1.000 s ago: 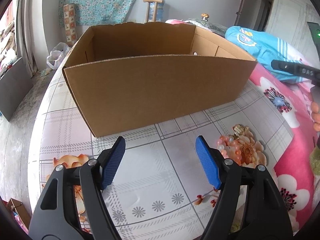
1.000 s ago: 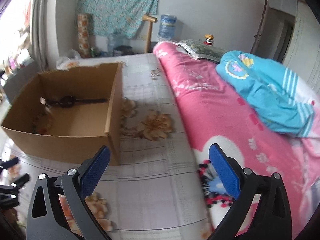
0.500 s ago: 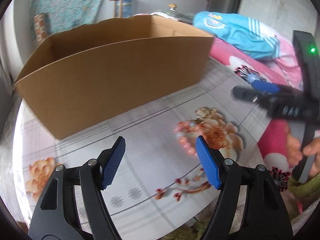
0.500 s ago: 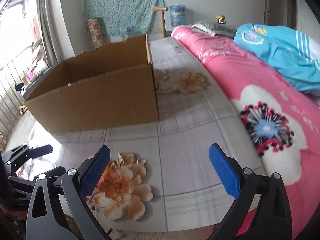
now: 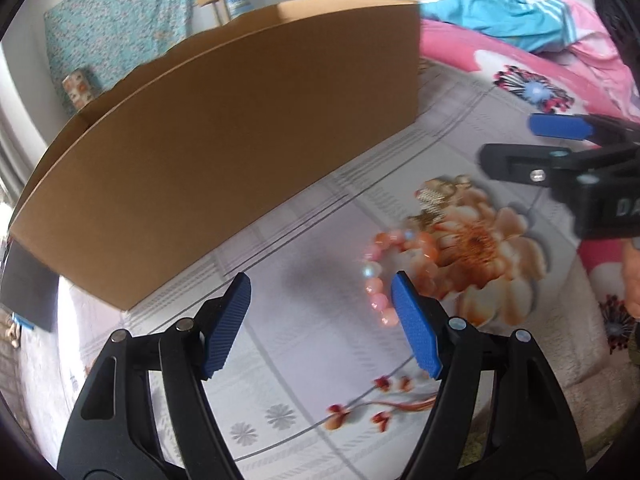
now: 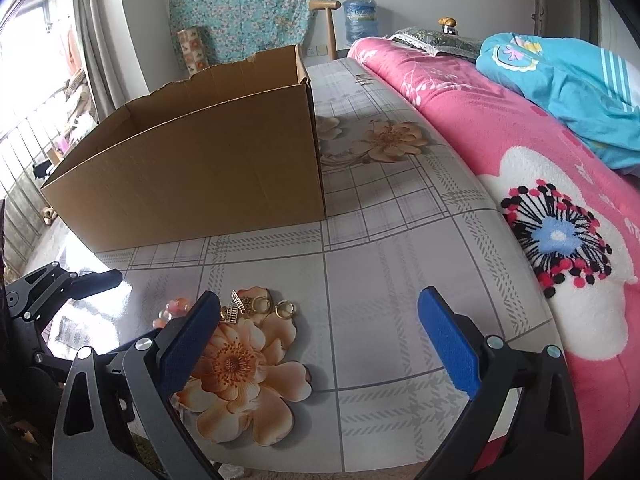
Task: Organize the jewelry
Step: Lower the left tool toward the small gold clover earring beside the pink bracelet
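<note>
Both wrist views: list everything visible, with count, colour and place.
cardboard box: one, brown, open-topped, far side of the table
bead bracelet: one, pink, on the table before the left tool
gold jewelry: small pile, rings and charms, right of the bracelet
table: one, grey plaid cloth with orange flowers
blanket: one, pink, right of the table
blue garment: one, on the blanket
left tool: open, empty
right tool: open, empty

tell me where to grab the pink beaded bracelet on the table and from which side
Pinch across one arc of the pink beaded bracelet, coming from above. It lies flat on the plaid tablecloth, so one pad goes inside the loop and one outside. Take the arc away from the gold earrings close beside it.
</note>
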### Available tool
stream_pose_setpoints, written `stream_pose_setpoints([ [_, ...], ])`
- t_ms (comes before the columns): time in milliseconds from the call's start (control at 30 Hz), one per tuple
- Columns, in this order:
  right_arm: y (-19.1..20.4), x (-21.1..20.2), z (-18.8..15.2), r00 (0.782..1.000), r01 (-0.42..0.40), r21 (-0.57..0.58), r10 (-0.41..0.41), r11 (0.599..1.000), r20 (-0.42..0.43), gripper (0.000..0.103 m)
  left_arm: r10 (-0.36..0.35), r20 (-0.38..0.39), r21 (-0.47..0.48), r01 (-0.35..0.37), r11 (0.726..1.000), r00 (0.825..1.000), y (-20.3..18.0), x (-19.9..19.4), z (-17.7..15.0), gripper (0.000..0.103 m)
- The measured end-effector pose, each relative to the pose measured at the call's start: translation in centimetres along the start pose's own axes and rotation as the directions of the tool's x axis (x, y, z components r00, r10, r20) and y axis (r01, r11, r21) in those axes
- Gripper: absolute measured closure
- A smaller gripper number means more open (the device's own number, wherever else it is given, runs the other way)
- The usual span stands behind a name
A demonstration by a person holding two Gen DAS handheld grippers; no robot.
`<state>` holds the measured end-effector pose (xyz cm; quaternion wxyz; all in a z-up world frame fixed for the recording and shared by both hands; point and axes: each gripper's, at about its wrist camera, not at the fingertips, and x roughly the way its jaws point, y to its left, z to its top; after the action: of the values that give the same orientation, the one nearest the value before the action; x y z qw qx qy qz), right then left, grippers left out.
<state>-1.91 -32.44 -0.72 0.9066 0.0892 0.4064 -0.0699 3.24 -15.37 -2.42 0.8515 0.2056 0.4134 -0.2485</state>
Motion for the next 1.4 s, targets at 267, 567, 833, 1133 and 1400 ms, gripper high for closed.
stream_pose_setpoints([
  [267,0.6,-0.8,-0.4,1.000,-0.008,-0.017,0.008,1.000,0.017,0.007,0.076,-0.025,-0.127,-0.078,0.989,0.997,4.0,-0.3,-1.5,0.033],
  [567,2.2,-0.5,-0.4,1.000,-0.002,-0.057,0.002,0.998,-0.008,0.007,0.194,-0.048,-0.228,-0.200,0.953,0.980,9.1,-1.2,-3.5,0.033],
  [833,2.6,-1.2,0.4,0.993,0.111,-0.109,-0.106,0.988,0.047,0.007,0.077,0.087,-0.333,-0.044,0.942,0.993,12.7,-5.5,-5.1,0.033],
  [1133,3.4,-3.7,2.1,0.954,0.259,-0.222,-0.213,0.940,0.211,0.007,-0.076,0.146,-0.324,0.120,0.938,0.986,11.2,-7.3,-6.8,0.033],
  [1400,2.7,-4.5,2.0,0.947,0.252,-0.178,-0.204,0.951,0.248,0.007,-0.213,0.184,-0.230,0.253,0.940,0.960,7.1,-6.1,-5.1,0.034],
])
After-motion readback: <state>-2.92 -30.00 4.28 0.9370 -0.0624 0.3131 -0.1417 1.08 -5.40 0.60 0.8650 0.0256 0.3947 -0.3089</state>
